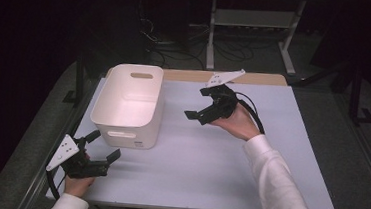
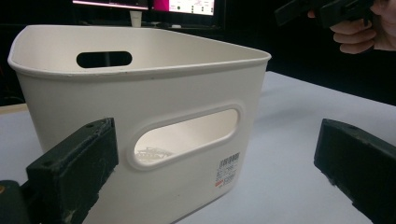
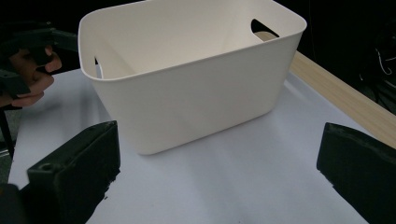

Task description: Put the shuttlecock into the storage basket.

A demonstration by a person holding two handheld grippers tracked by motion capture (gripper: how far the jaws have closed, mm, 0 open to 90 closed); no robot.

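White plastic bin (image 1: 129,102): smooth, rounded rectangular, slot handles in its end walls, upright on the pale matte tabletop (image 1: 228,173). Left gripper (image 1: 104,146) just off the bin's near end, jaws apart, empty. Right gripper (image 1: 204,105) beside the bin's long side, jaws apart, empty.

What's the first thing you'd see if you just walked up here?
A big white bin sits at the left of the table, with a handle slot in its near wall. A person's hands hold two black tools, both open: the left tool by the bin's near corner, the right tool raised just to its right.
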